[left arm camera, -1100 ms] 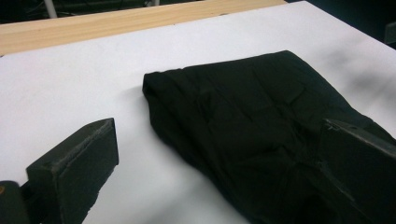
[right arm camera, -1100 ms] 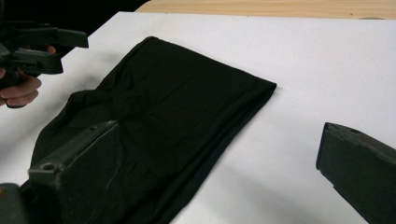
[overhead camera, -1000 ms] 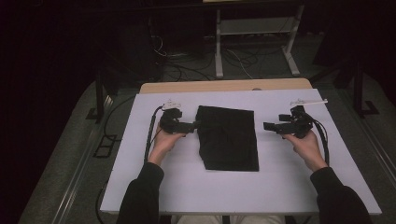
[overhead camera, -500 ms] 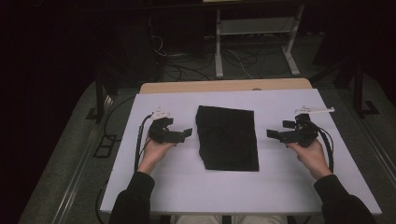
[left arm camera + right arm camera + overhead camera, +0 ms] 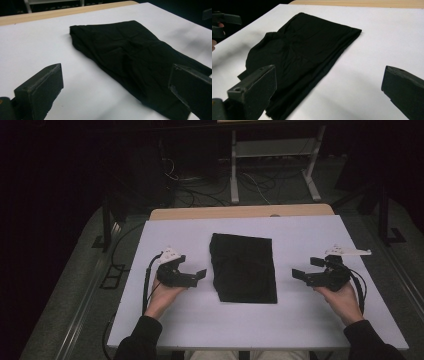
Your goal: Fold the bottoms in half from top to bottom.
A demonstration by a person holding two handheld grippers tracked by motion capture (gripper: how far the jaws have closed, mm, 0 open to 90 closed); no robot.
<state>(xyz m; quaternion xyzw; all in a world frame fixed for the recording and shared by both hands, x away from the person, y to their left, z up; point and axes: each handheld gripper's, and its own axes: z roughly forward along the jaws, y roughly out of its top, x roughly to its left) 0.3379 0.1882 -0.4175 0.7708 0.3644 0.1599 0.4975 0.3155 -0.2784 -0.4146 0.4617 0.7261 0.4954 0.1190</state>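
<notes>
A folded black cloth [image 5: 243, 267] lies flat in the middle of the white table [image 5: 250, 320], a neat rectangle with its long side running away from me. My left gripper [image 5: 196, 275] rests to its left, open and empty, jaws pointing at the cloth's edge. My right gripper [image 5: 303, 274] stands well to the right of the cloth, also open and empty. In the left gripper view the cloth [image 5: 130, 60] stretches ahead between the wide jaws of the left gripper [image 5: 115, 87]. The right gripper view shows the cloth [image 5: 299, 57] ahead on the left of the right gripper [image 5: 329, 87].
A bare wooden strip [image 5: 240, 212] runs along the table's far edge. Beyond it stand a white frame [image 5: 272, 162] and cables on the dark floor. In the right gripper view the other gripper [image 5: 222, 21] shows far off at the top left.
Both grippers have drawn back from the cloth's sides, outward and toward me. The cloth lies where it was, with nothing holding it.
</notes>
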